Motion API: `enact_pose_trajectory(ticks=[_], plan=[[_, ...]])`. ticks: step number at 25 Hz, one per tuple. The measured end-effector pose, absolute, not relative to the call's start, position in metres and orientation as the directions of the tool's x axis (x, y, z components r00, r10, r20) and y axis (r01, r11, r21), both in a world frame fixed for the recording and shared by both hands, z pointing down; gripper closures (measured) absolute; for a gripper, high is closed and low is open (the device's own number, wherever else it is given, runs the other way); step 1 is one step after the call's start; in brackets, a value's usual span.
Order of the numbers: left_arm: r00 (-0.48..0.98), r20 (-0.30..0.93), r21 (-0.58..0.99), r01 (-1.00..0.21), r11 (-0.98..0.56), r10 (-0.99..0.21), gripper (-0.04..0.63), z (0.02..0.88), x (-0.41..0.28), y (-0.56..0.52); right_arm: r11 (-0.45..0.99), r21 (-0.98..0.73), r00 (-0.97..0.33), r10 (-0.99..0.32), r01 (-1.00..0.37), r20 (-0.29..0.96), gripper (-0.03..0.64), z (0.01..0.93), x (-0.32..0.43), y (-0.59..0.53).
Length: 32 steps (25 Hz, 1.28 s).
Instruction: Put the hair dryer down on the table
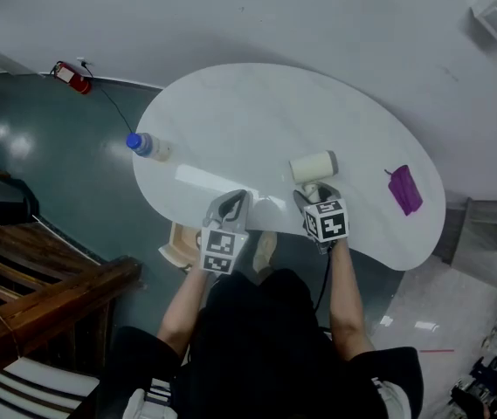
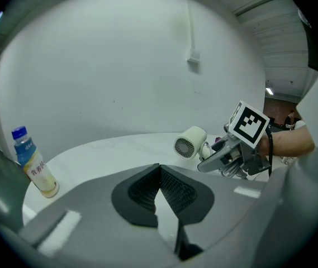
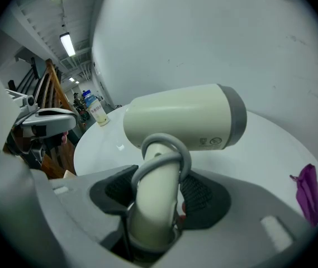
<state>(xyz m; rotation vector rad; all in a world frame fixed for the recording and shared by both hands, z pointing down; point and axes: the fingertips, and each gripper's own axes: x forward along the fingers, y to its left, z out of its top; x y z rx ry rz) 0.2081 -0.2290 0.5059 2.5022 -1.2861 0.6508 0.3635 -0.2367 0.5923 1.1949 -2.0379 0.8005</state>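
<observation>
Hair dryer in right gripper, over near edge of desk

My right gripper [image 3: 157, 197] is clamped on the handle of the cream plastic hair dryer with a grey band [image 3: 181, 119]. Both ribbed black pads press the handle's sides. A grey cord loops round the handle just above the pads. The barrel lies roughly level and crosswise to the gripper, over the near part of the white kidney-shaped desk [image 1: 257, 120]. I cannot tell whether any part of it touches the surface.

My left gripper [image 2: 160, 172] sits beside it, to the left, at the desk's near edge. Its pads are pressed together at the tips, with nothing between them.

A clear plastic bottle with a blue cap [image 1: 148, 146] stands upright at the desk's left edge, well apart from both grippers. A purple fabric pouch [image 1: 404, 189] lies flat near the right end
</observation>
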Motion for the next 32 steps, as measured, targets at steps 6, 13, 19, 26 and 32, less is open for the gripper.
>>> enact_pose_trajectory(ticks=[6, 13, 19, 26, 32], plan=[[0.496, 0.515, 0.028, -0.825, -0.565, -0.699, 0.589, 0.519, 0.216, -0.247, 0.408, -0.197, -0.392, -0.476, -0.891, 0.788, 0.378, 0.613, 0.373, -0.262], [0.474, 0.540, 0.037, -0.839, -0.543, -0.696, 0.589, 0.532, 0.219, -0.269, 0.401, -0.216, -0.393, -0.437, -0.890, 0.809, 0.377, 0.636, 0.385, -0.285], [0.461, 0.567, 0.054, -0.848, -0.527, -0.683, 0.589, 0.546, 0.219, -0.275, 0.396, -0.225, -0.390, -0.406, -0.890, 0.827, 0.377, 0.653, 0.391, -0.296], [0.462, 0.580, 0.068, -0.849, -0.525, -0.671, 0.589, 0.554, 0.222, -0.277, 0.381, -0.234, -0.386, -0.394, -0.894, 0.834, 0.377, 0.658, 0.395, -0.301], [0.464, 0.584, 0.081, -0.850, -0.521, -0.666, 0.589, 0.554, 0.224, -0.275, 0.386, -0.190, -0.349, -0.398, -0.902, 0.848, 0.374, 0.660, 0.399, -0.304]])
